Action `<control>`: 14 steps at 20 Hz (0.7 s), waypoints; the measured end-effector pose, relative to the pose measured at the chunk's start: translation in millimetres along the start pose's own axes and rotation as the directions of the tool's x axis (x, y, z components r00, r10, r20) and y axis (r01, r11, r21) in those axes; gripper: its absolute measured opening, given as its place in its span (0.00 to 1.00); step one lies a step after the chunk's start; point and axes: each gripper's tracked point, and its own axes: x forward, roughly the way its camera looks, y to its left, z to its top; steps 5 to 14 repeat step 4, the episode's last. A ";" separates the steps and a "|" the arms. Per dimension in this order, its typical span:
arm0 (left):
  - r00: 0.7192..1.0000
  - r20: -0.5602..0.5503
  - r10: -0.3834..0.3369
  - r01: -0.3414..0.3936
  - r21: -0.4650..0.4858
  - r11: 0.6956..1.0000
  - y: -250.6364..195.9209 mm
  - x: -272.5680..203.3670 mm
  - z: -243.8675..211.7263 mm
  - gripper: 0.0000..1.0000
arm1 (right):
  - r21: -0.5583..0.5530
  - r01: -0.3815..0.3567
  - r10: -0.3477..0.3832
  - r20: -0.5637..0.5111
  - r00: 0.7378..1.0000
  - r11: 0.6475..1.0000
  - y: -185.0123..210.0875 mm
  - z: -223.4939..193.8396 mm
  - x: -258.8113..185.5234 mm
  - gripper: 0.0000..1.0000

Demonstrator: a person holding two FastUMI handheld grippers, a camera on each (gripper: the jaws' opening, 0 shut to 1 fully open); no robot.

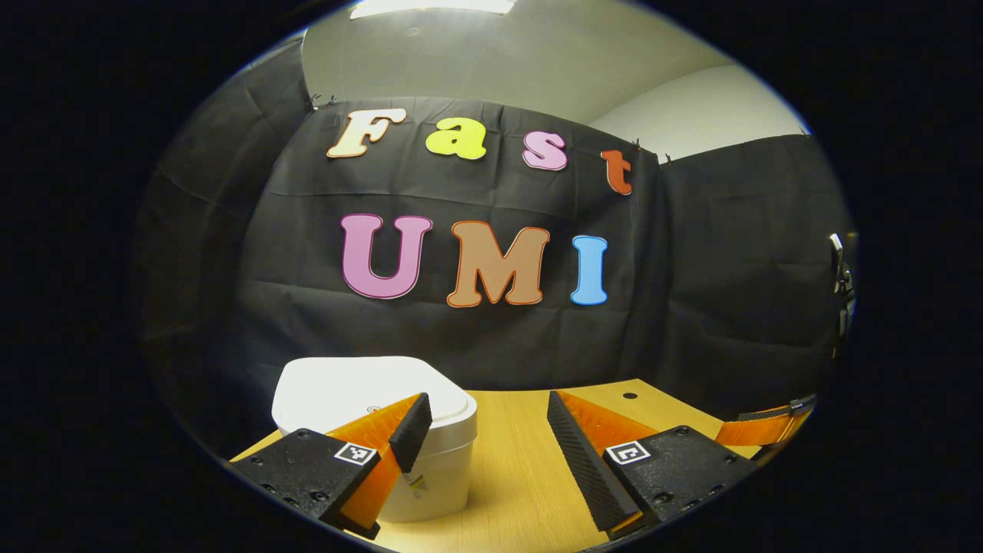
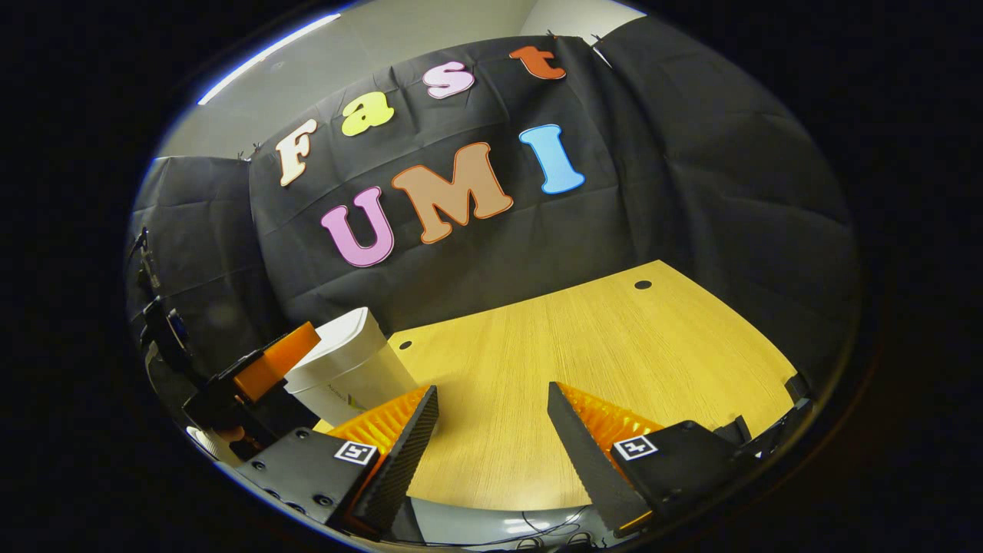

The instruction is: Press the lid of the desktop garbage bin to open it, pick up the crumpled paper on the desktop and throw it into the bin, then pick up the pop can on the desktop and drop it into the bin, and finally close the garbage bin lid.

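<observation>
— Bin position?
— White desktop garbage bin (image 1: 374, 399) stood with its lid down at the near left of the wooden desk (image 1: 507, 461), close in front of the left tool (image 1: 484, 418), whose left finger overlapped the bin's front.
— And the tools?
— Left tool was spread wide, holding nothing. Right tool (image 2: 491, 407) was likewise wide apart and empty above bare desk, with the bin (image 2: 349, 361) off to its left, behind the other tool.
</observation>
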 end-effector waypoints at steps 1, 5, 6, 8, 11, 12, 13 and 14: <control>1.000 -0.004 -0.005 0.005 -0.001 1.000 0.8 -1.3 -1.2 0.92 | 0.004 0.005 -0.005 -0.005 1.000 1.000 1.4 -3.7 -2.4 0.96; 1.000 -0.020 -0.022 0.022 -0.007 1.000 4.1 -4.9 -7.0 0.92 | 0.010 0.023 -0.023 -0.011 1.000 1.000 8.1 -11.5 -8.2 0.96; 1.000 -0.020 -0.022 0.022 -0.007 1.000 4.1 -4.9 -7.0 0.92 | 0.010 0.023 -0.023 -0.011 1.000 1.000 8.1 -11.5 -8.2 0.96; 1.000 -0.020 -0.022 0.022 -0.007 1.000 4.1 -4.9 -7.0 0.92 | 0.010 0.023 -0.023 -0.011 1.000 1.000 8.1 -11.5 -8.2 0.96; 1.000 -0.020 -0.022 0.022 -0.007 1.000 4.1 -4.9 -7.0 0.92 | 0.010 0.023 -0.023 -0.011 1.000 1.000 8.1 -11.5 -8.2 0.96; 1.000 -0.020 -0.022 0.022 -0.007 1.000 4.1 -4.9 -7.0 0.92 | 0.010 0.023 -0.023 -0.011 1.000 1.000 8.1 -11.5 -8.2 0.96; 1.000 -0.020 -0.022 0.022 -0.007 1.000 4.1 -4.9 -7.0 0.92 | 0.010 0.023 -0.023 -0.011 1.000 1.000 8.1 -11.5 -8.2 0.96; 1.000 -0.020 -0.022 0.022 -0.007 1.000 4.1 -4.9 -7.0 0.92 | 0.010 0.023 -0.023 -0.011 1.000 1.000 8.1 -11.5 -8.2 0.96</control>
